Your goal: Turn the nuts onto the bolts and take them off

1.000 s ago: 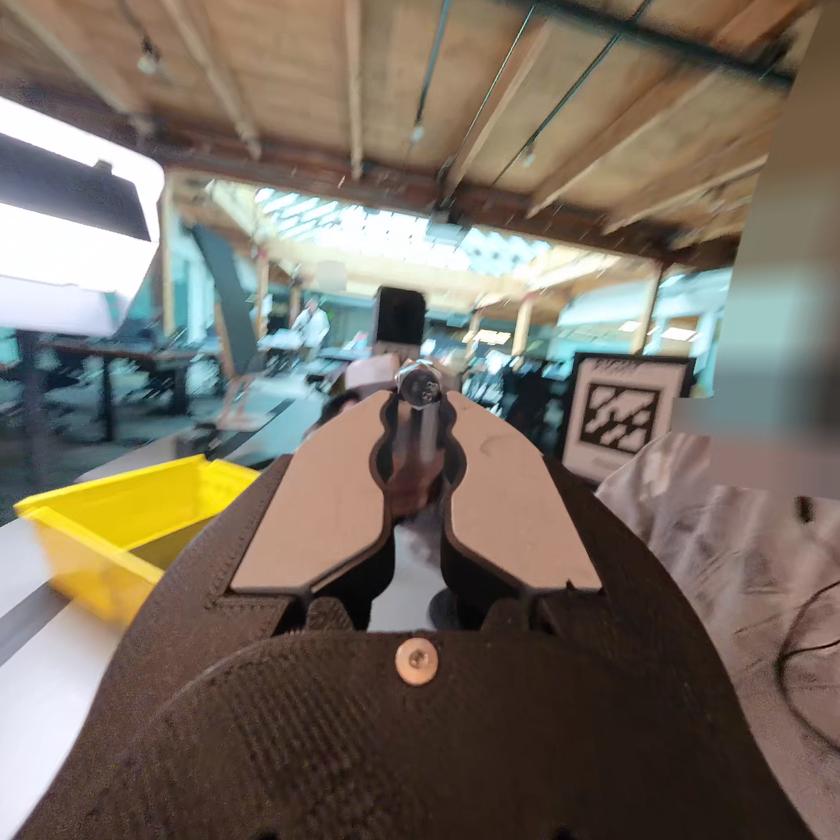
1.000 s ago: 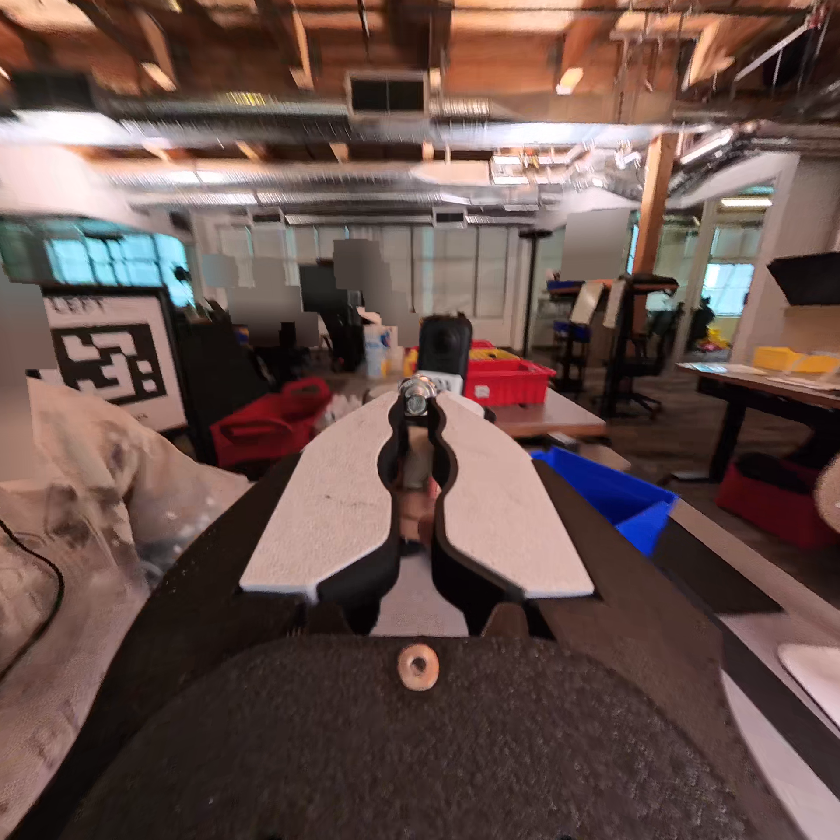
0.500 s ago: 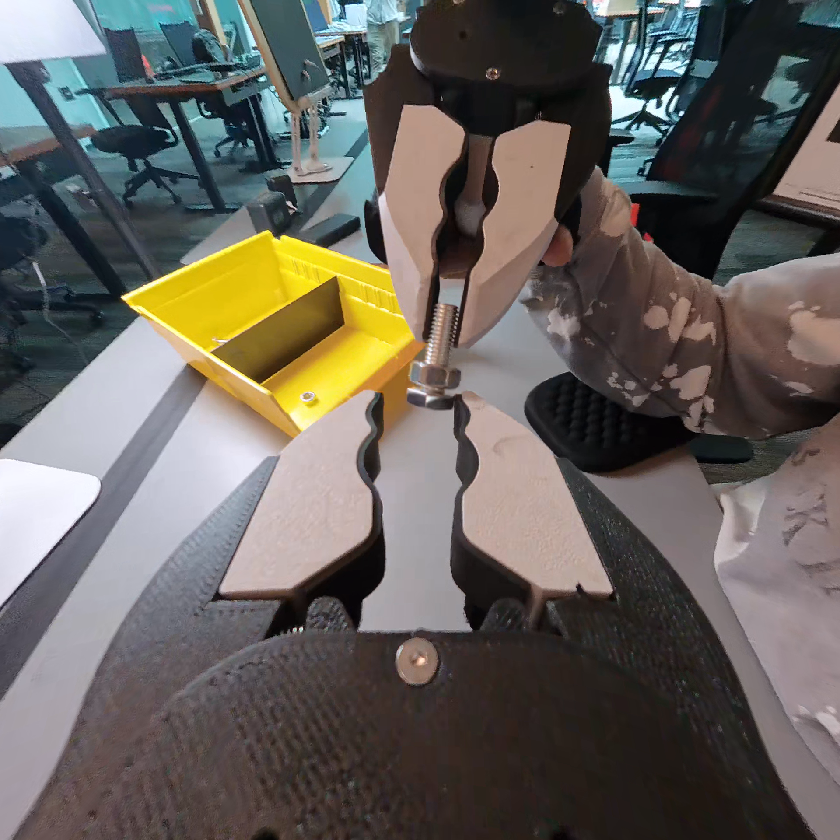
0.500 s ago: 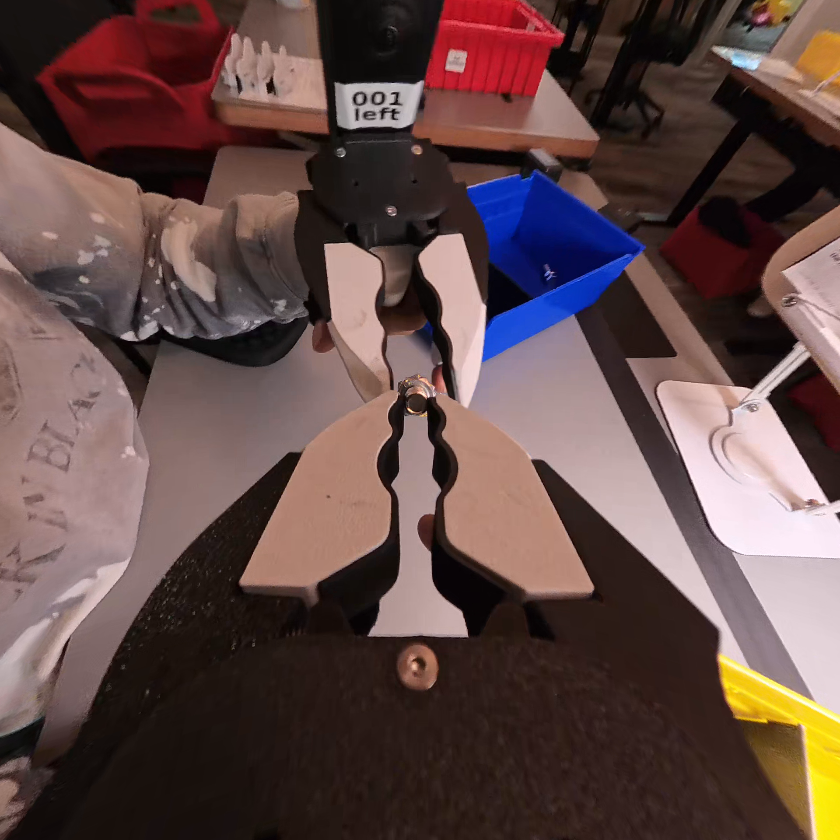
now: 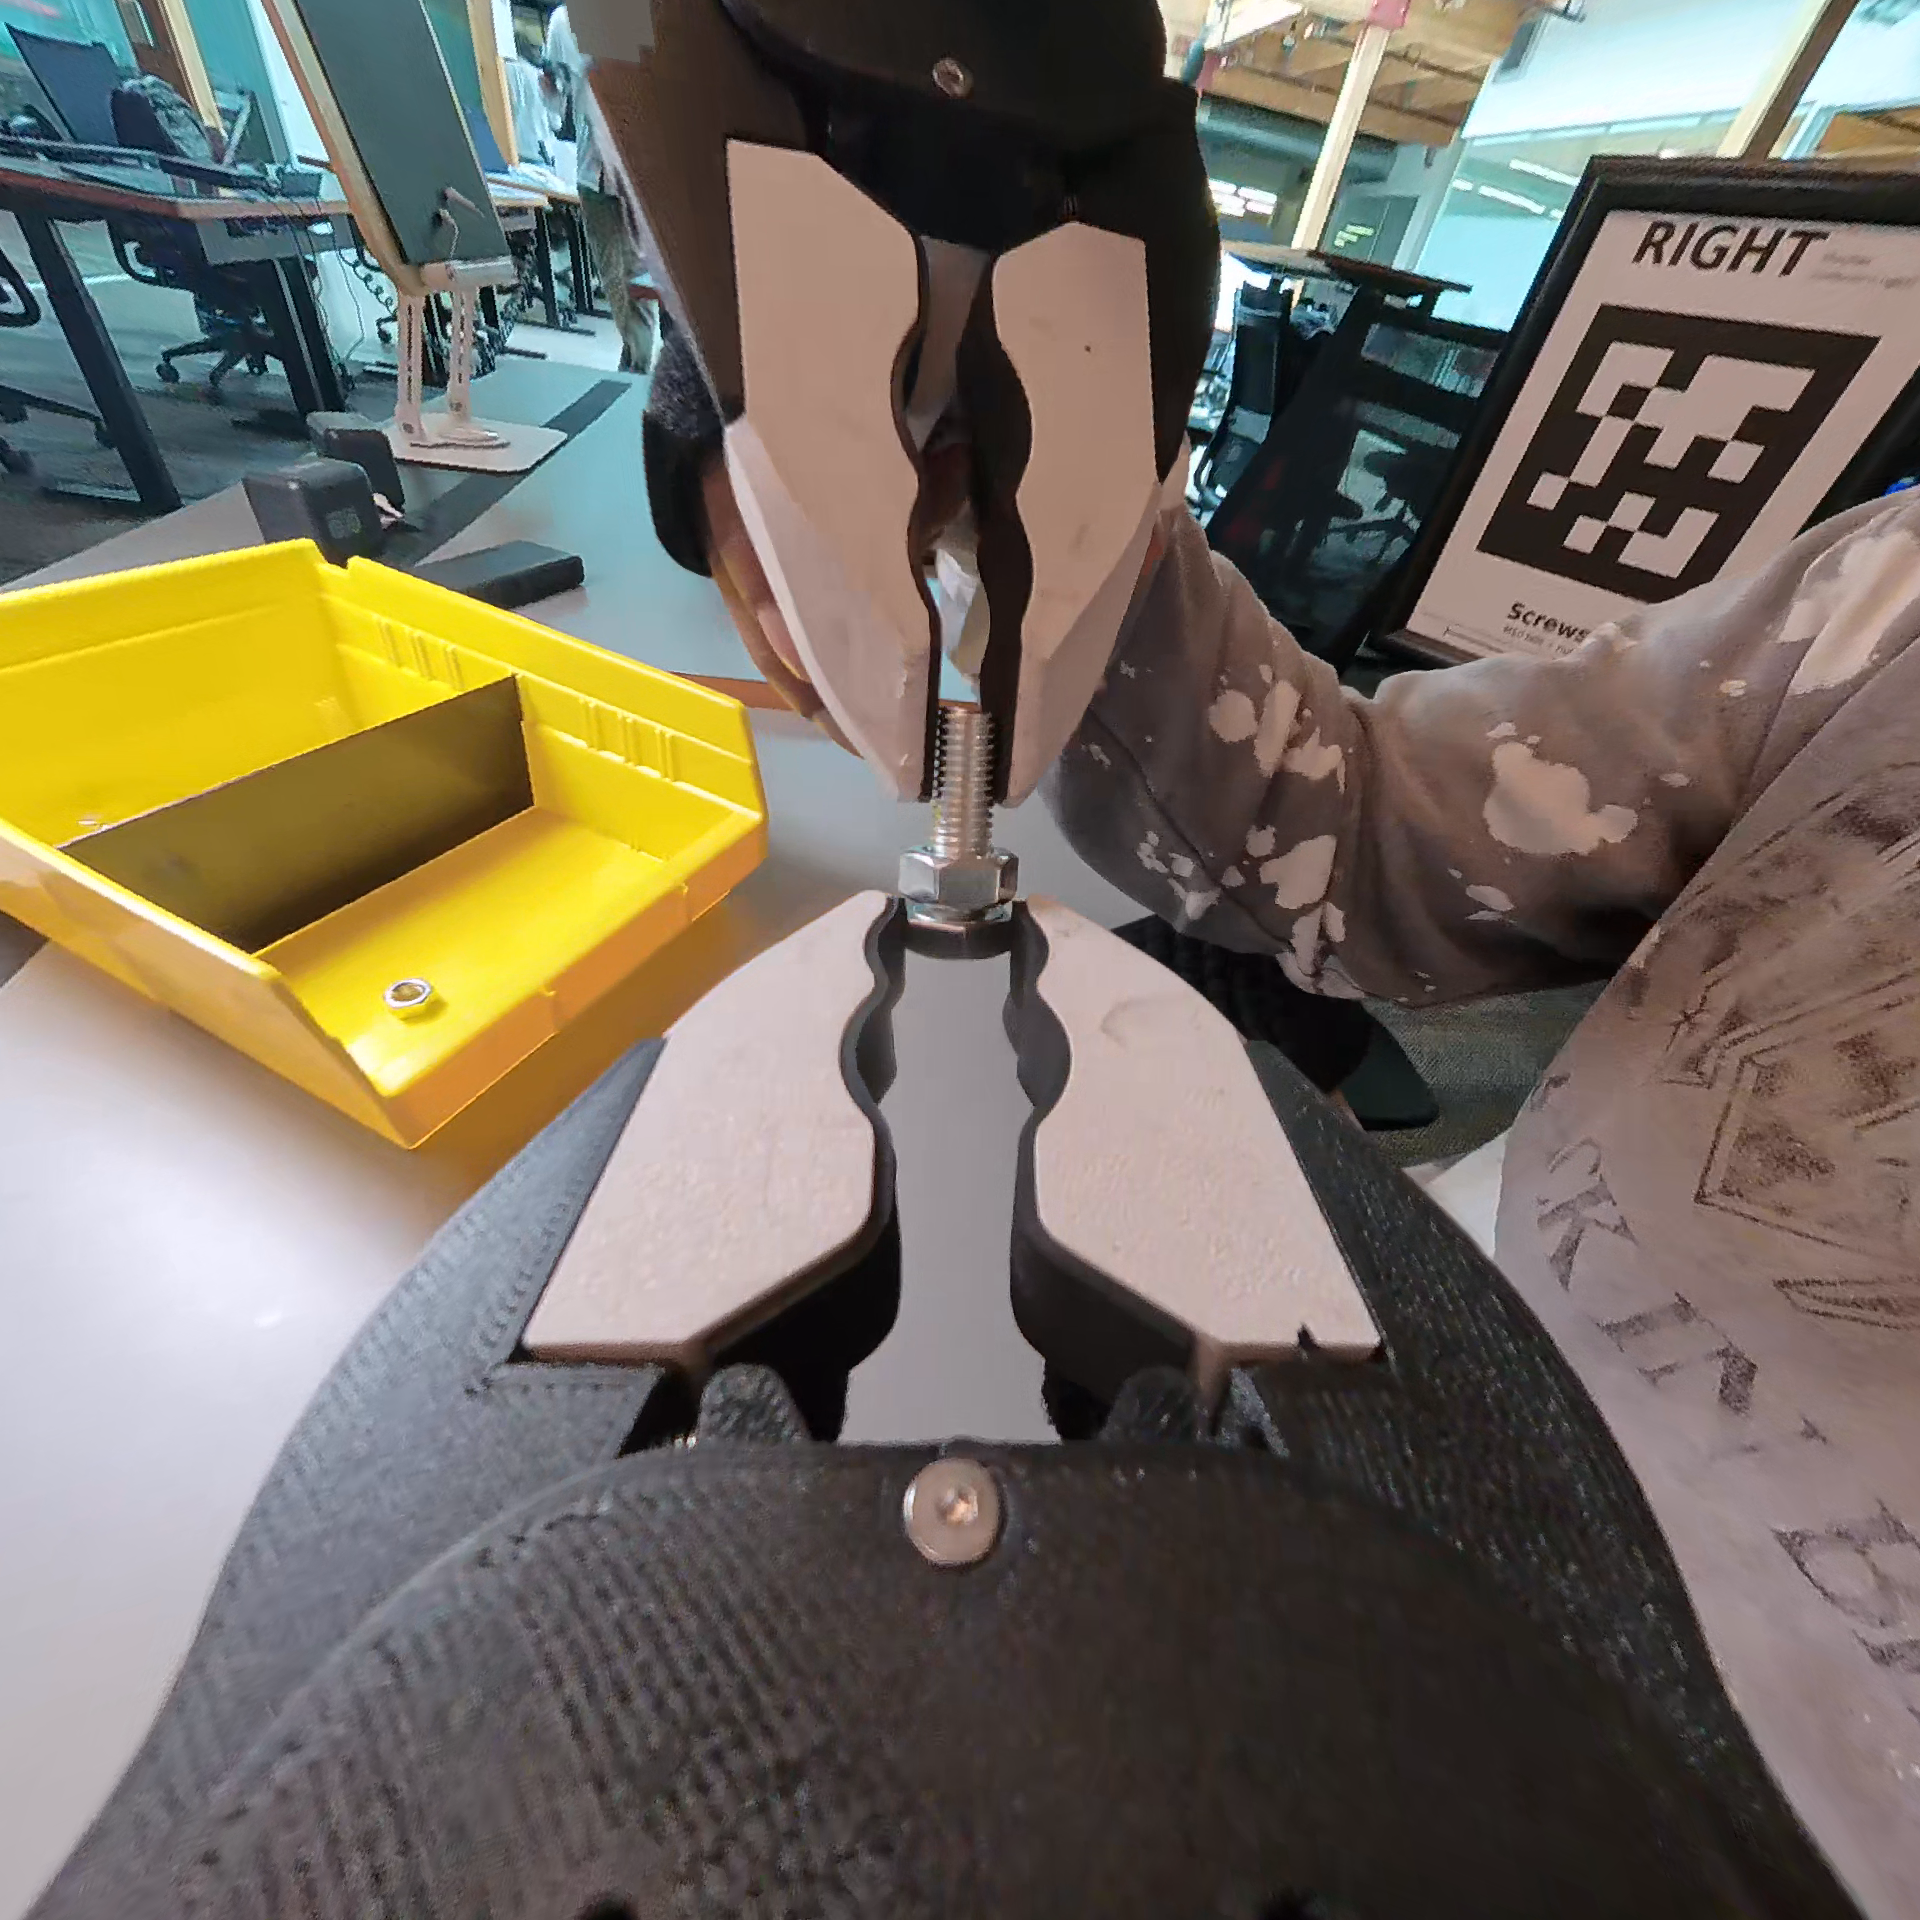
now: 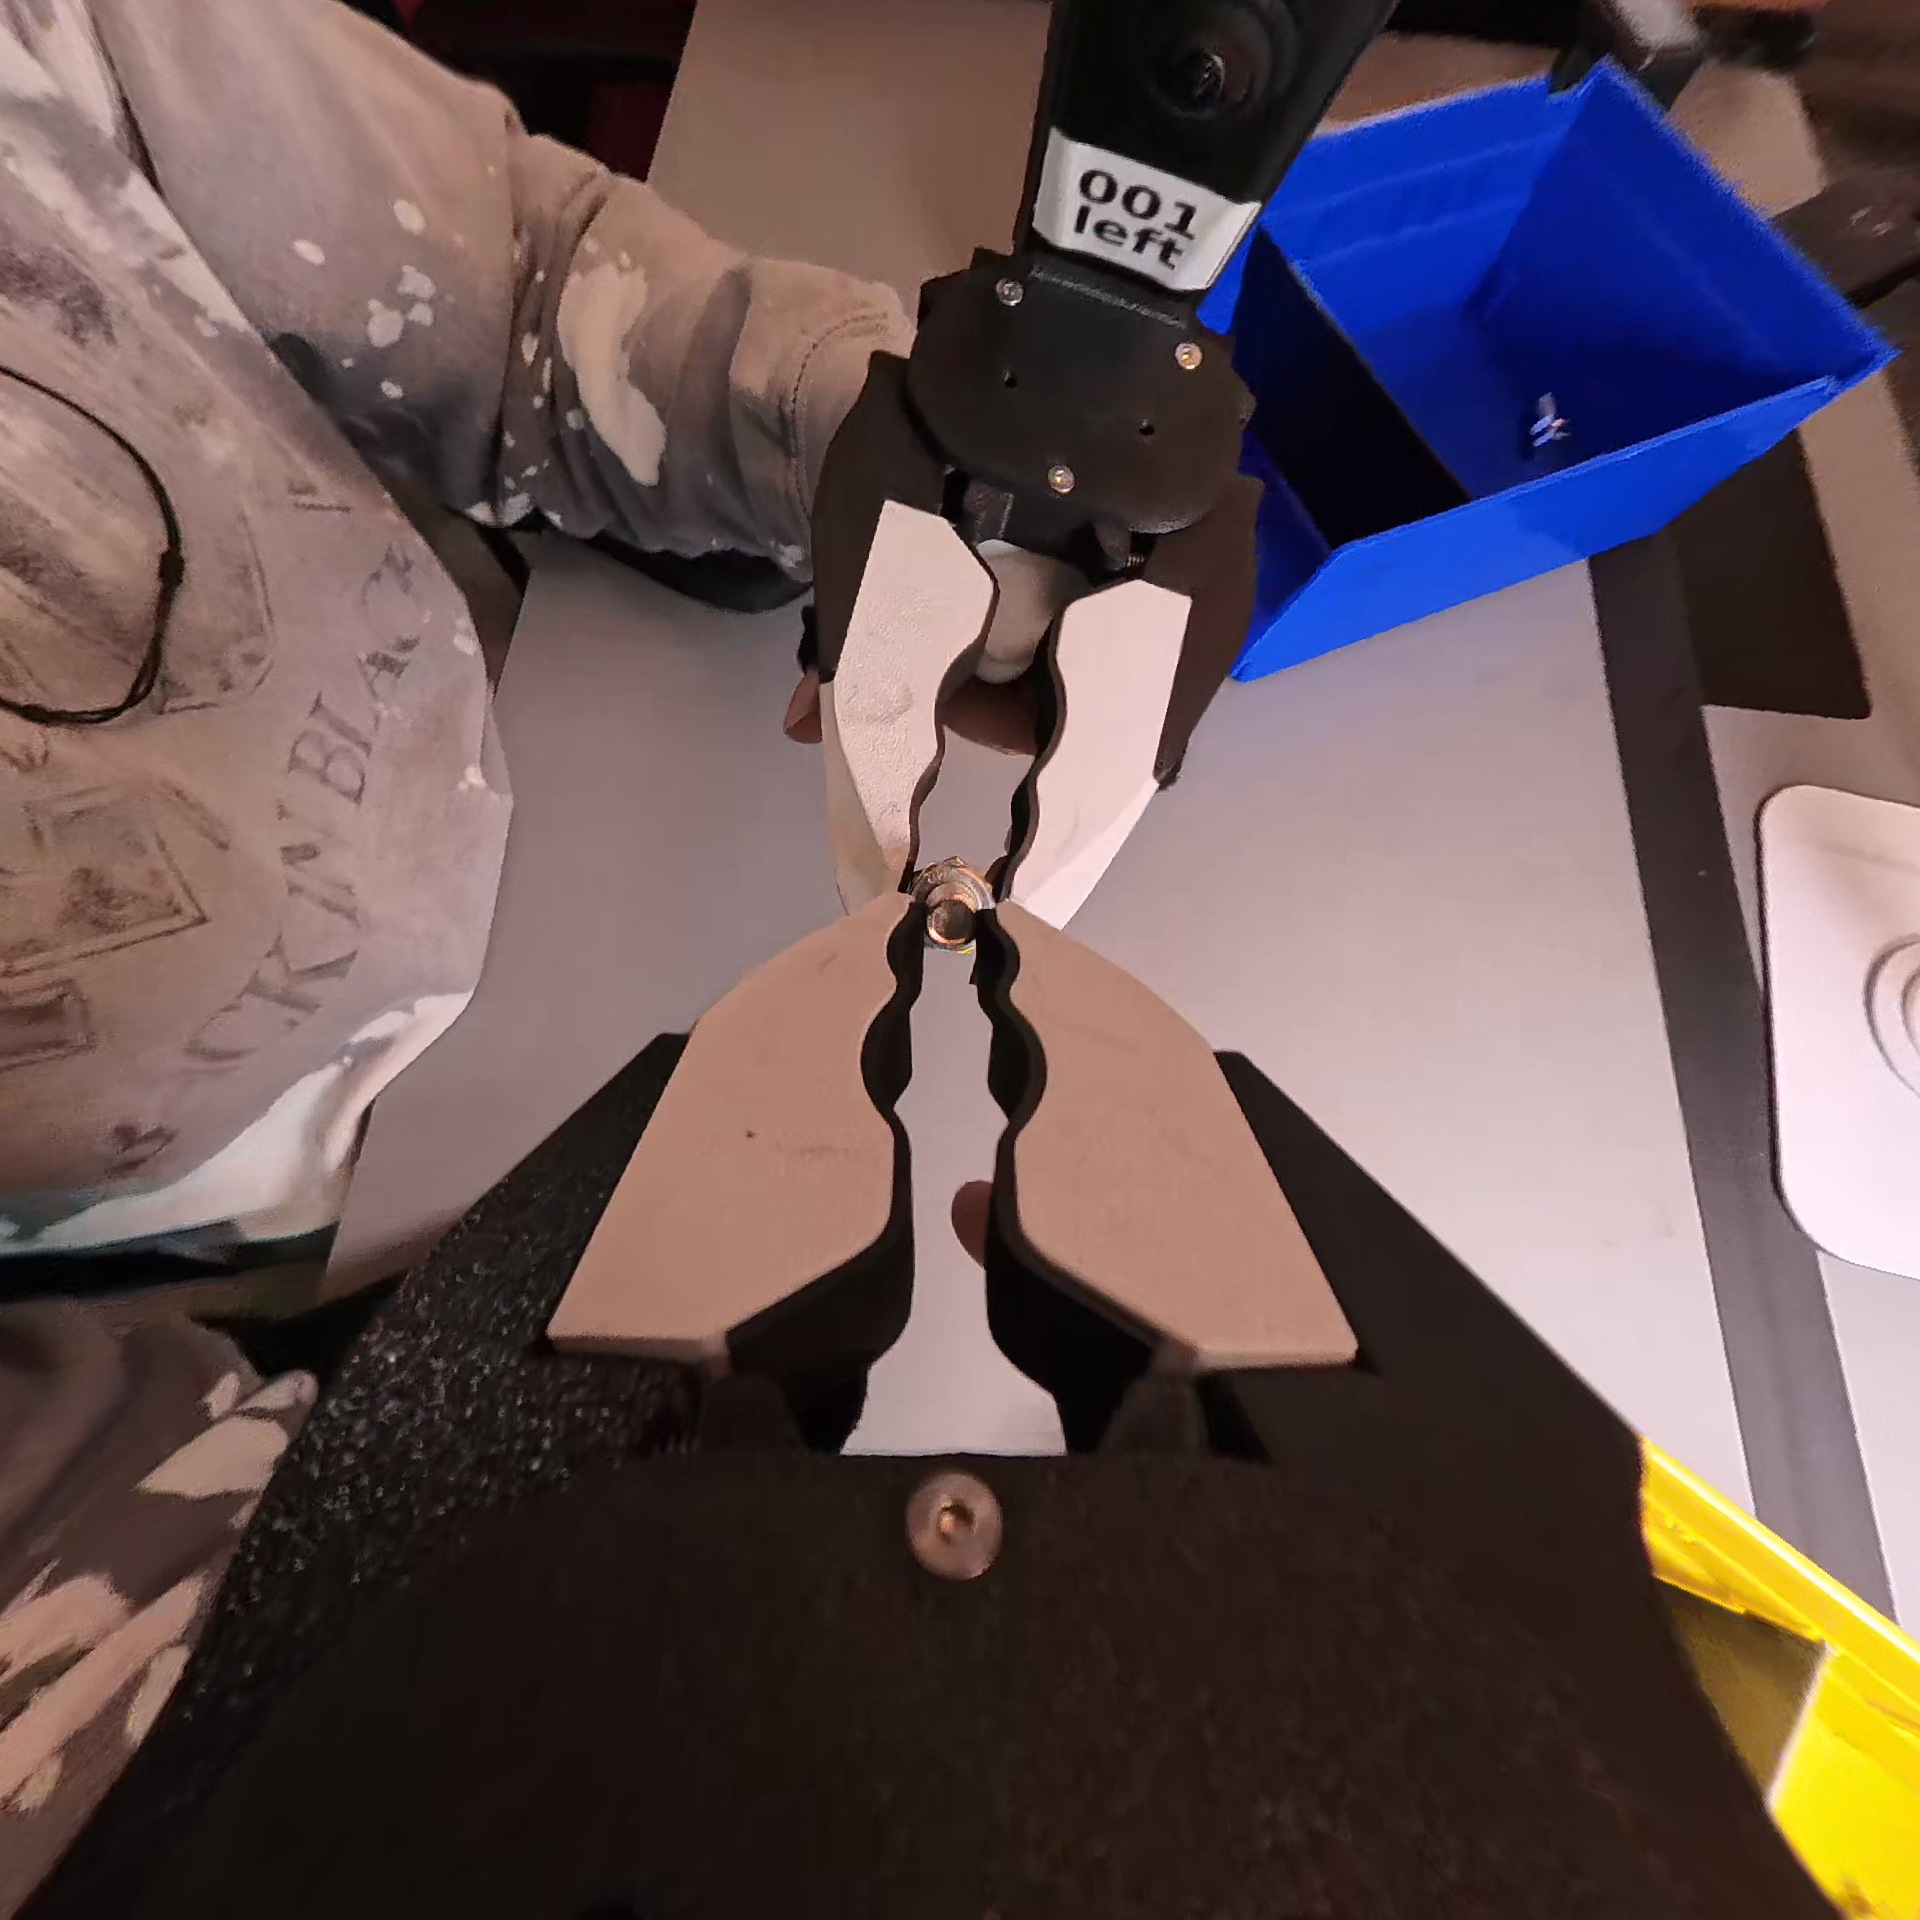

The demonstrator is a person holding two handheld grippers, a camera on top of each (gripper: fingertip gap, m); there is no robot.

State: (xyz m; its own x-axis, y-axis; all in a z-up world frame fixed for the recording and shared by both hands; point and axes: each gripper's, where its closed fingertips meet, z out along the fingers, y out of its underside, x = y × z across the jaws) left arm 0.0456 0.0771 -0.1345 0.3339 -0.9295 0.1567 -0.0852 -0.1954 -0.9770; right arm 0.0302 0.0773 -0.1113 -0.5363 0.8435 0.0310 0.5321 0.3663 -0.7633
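Two hand-held grippers meet mid-frame: right hand-held gripper (image 5: 961, 795) pinches the bolt (image 5: 964, 774) by its threads, steadying it; left hand-held gripper (image 5: 956, 914) clamps the bolt head below the nut (image 5: 956, 873), probably for turning. Spare nut (image 5: 412, 995) lies in yellow bin (image 5: 582, 914), left.
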